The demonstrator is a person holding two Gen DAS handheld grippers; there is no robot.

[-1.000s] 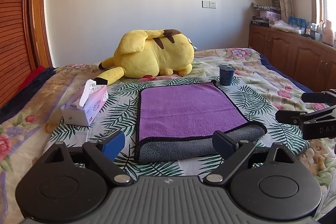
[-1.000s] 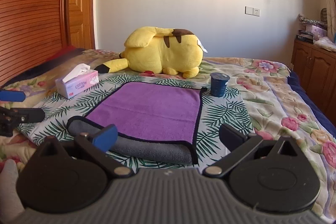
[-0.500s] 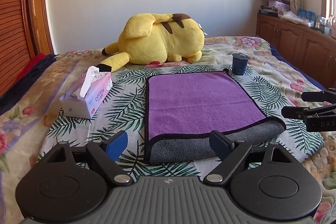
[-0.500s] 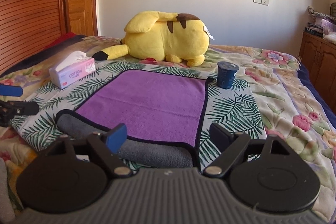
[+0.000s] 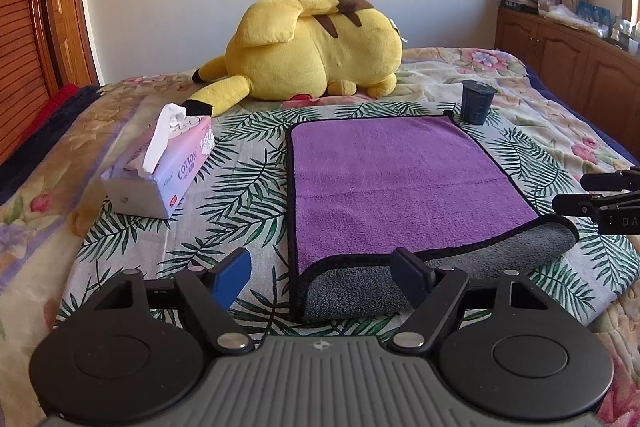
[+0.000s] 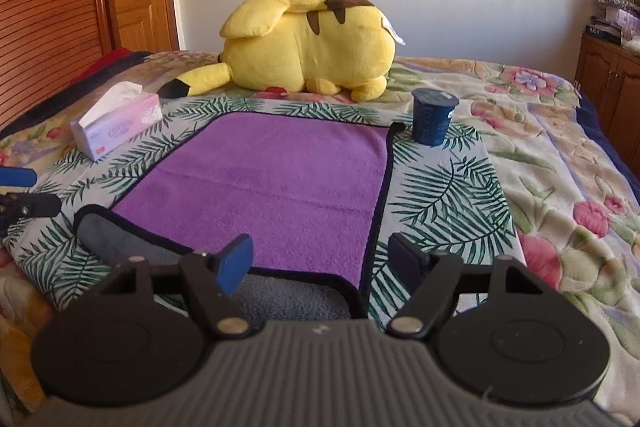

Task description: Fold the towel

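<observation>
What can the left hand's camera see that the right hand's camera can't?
Only the left wrist view shows the COTTON lettering on the tissue box clearly, and the right gripper at its edge. Only the right wrist view shows the left gripper at its edge. Both show the purple towel, the yellow plush, the dark cup and the bed.

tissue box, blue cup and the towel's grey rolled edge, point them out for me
tissue box (image 5: 176, 171): left wrist view, on its pink side panel.
blue cup (image 6: 434, 121): right wrist view, on the middle of its dark wall.
towel (image 5: 500, 251): left wrist view, on the grey rolled edge nearest the camera.
</observation>
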